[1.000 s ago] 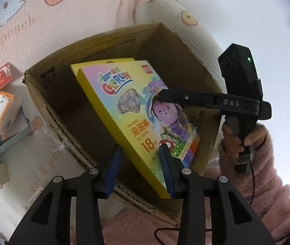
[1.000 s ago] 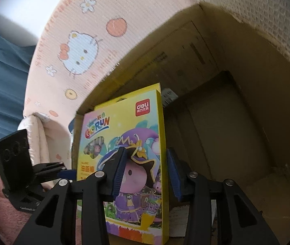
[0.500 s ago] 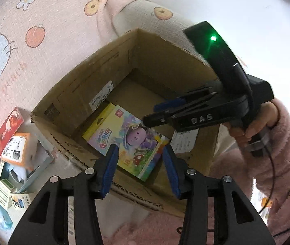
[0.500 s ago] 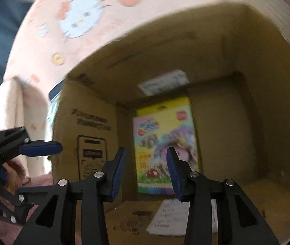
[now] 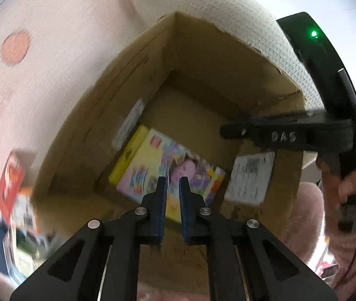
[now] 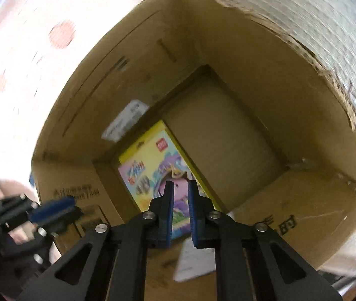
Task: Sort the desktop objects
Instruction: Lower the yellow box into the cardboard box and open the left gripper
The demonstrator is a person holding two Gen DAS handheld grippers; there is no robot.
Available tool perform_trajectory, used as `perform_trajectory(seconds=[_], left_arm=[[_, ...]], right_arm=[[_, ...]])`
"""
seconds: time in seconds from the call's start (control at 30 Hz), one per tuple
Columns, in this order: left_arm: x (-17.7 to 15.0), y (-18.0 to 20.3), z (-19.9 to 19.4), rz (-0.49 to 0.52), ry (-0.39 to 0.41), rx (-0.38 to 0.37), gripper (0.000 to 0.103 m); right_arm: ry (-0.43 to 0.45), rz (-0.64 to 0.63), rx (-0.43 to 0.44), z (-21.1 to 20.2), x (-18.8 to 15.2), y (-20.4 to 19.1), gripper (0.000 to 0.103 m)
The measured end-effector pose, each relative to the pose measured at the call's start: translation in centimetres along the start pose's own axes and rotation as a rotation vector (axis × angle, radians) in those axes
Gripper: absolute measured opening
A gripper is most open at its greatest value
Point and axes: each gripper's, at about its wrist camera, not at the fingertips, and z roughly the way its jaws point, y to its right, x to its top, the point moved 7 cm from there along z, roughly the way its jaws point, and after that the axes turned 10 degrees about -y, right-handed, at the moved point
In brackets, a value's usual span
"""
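Observation:
A yellow oil-pastel box (image 5: 153, 165) with a cartoon cover lies flat on the floor of an open cardboard box (image 5: 203, 57), against its left wall. My left gripper (image 5: 173, 183) hangs above the carton's near rim; its jaws are closing, almost together, with nothing between them. My right gripper (image 5: 228, 130) reaches over the carton from the right, held by a hand in a pink sleeve. In the right wrist view the pastel box (image 6: 148, 170) lies far below my right gripper (image 6: 179, 188), whose jaws are closing on nothing. The left gripper (image 6: 52, 209) shows at the left, blurred.
A pink cloth with peach prints (image 5: 40, 62) covers the surface around the carton. A red packet (image 5: 12, 183), an orange box (image 5: 25, 210) and other small packs lie left of it. A white label (image 5: 250, 175) sticks to the carton's inner right wall.
A second ago both grippers held the pastel box upright over the carton. They let go, it dropped flat to the bottom, and both pairs of jaws have since come together.

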Motion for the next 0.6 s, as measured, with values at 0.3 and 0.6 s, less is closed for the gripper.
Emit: perform_trajectory(seconds=[0.3,0.6], left_arm=[[2.7,0.2,4.0,0.142,-0.104,-0.001,0.011],[4.1,-2.1,7.1,0.194,-0.204,-0.018,0.011]], right_arm=[[0.011,0.425,0.082,4.7,1.1,1.8,0.010],[-0.007,0.622,0.066,8.7,2.2,4.2,0.010]])
